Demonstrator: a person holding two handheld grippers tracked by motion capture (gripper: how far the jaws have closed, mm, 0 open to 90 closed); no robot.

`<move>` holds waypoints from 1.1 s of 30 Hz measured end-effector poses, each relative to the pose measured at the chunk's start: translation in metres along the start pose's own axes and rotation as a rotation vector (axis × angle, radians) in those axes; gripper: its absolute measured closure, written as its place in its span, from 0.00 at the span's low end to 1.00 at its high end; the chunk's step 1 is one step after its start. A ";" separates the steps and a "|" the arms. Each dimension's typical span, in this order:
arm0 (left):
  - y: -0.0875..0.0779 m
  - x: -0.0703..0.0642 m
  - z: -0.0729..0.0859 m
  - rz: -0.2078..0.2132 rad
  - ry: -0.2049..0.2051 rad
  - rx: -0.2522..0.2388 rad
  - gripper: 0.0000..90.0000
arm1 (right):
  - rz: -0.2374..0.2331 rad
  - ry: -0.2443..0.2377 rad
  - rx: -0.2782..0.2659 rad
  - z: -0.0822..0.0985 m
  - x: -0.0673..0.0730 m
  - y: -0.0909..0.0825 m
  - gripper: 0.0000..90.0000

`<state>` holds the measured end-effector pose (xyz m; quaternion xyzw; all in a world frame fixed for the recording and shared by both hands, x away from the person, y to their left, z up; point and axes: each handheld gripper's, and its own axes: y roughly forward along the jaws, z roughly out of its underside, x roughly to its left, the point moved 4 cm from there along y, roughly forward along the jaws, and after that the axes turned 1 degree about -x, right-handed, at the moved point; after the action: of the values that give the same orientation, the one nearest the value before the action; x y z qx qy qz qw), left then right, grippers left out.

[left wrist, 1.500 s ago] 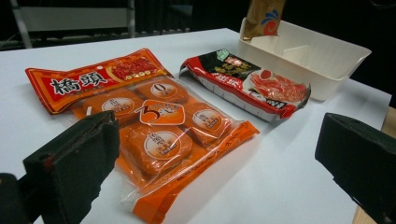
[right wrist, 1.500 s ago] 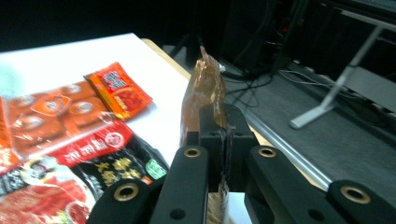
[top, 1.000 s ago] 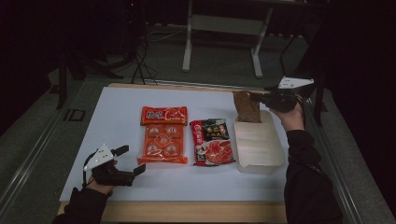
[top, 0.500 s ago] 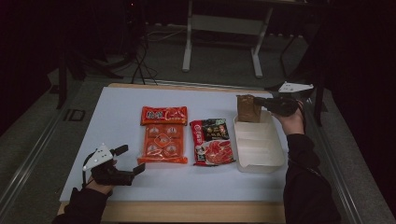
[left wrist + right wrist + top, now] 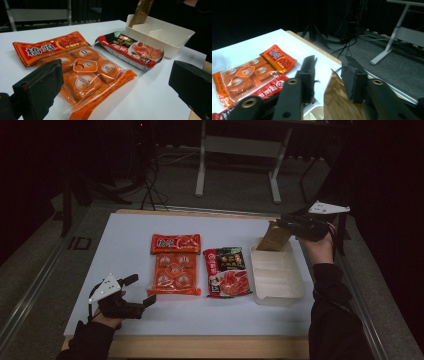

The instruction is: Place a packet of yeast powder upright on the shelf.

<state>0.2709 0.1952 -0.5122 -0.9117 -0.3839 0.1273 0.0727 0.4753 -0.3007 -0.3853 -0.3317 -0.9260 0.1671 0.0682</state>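
Observation:
A brown packet point(image 5: 274, 237) leans tilted at the far end of the white tray point(image 5: 300, 285). My right gripper point(image 5: 282, 224) hovers at its top. The jaws have just been opening, and the packet's upper edge point(image 5: 337, 100) stands between them with a gap on the left side. My left gripper point(image 5: 142, 290) rests open on the table at the front left, with nothing between its jaws. It points at an orange multi-pack of snacks point(image 5: 82, 75). Beyond that lies a red food packet point(image 5: 132, 50), with the tray point(image 5: 185, 31) behind it.
The orange pack point(image 5: 174, 270) and the red packet point(image 5: 228, 272) lie side by side mid-table, left of the tray. The white tabletop point(image 5: 125, 240) has bare room at the left and front. Behind the table, a metal stand point(image 5: 200, 165) and cables sit on the dark floor.
The brown packet has dropped lower into the tray's far end and now leans. The right gripper's jaws have parted and the hand has drawn slightly up and right. The left gripper has stayed still.

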 end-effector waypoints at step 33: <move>0.028 -0.026 -0.015 0.111 -0.030 0.168 0.05 | -0.019 -0.021 -0.163 0.030 0.149 -0.051 0.17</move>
<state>0.2765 0.1562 -0.5001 -0.9202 -0.3218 0.1765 0.1360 0.3232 -0.2507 -0.3927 -0.3257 -0.9402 0.0939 0.0328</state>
